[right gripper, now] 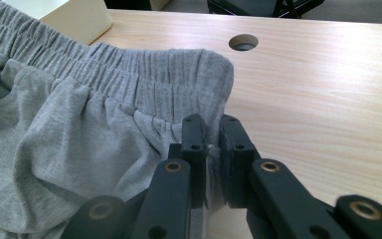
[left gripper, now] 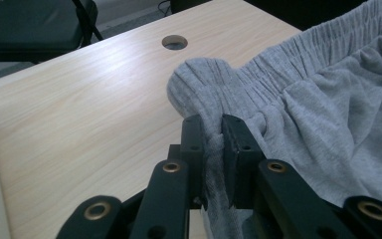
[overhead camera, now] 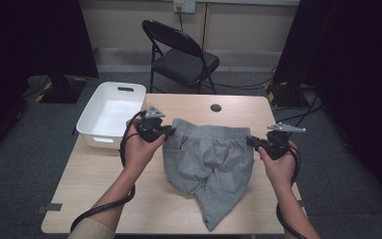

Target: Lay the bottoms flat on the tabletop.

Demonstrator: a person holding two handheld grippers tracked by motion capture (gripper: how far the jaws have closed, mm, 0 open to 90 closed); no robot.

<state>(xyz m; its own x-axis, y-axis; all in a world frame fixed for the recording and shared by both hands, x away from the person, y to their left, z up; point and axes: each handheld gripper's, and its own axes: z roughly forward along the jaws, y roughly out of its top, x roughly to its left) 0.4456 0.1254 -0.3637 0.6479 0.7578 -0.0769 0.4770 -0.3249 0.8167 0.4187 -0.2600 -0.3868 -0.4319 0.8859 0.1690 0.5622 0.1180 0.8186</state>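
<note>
Item: white rectangular plastic tub (overhead camera: pixel 110 115), standing on the far left corner of the pale wooden table (overhead camera: pixel 99 199), open side up, nothing seen inside. It sits just beside the left hand, apart from the cloth.

Item: left gripper (overhead camera: pixel 170 131), black, two-jawed, held in the person's left hand (overhead camera: pixel 140 149). In the left gripper view its jaws stand narrow, pinched on a fold of cloth at the left end of the waistband (left gripper: pixel 214 164).

Item: pair of grey jersey shorts with a ribbed elastic waistband (overhead camera: pixel 210 159). Location: middle of the table, between the two grippers. The waistband runs side to side across the table, stretched from one gripper to the other; the legs trail toward the person, one ending in a point near the near edge. The long axis of the held edge is therefore the line joining the two jaws, and each gripper meets the cloth from its own outer end, pointing inward.

Item: round cable hole (overhead camera: pixel 216 107) in the tabletop, beyond the waistband, uncovered.

Item: right gripper (overhead camera: pixel 252 141), matching the left, in the person's right hand (overhead camera: pixel 278 160). In the right gripper view its jaws are likewise nearly closed, clamping the right end of the waistband (right gripper: pixel 206 164).

Item: black folding chair (overhead camera: pixel 179 55) beyond the table's far edge.

Judgement: neither hand is nearer; both hold the shorts evenly, so any lift or fold likely depends on keeping the waistband level between them.
</note>
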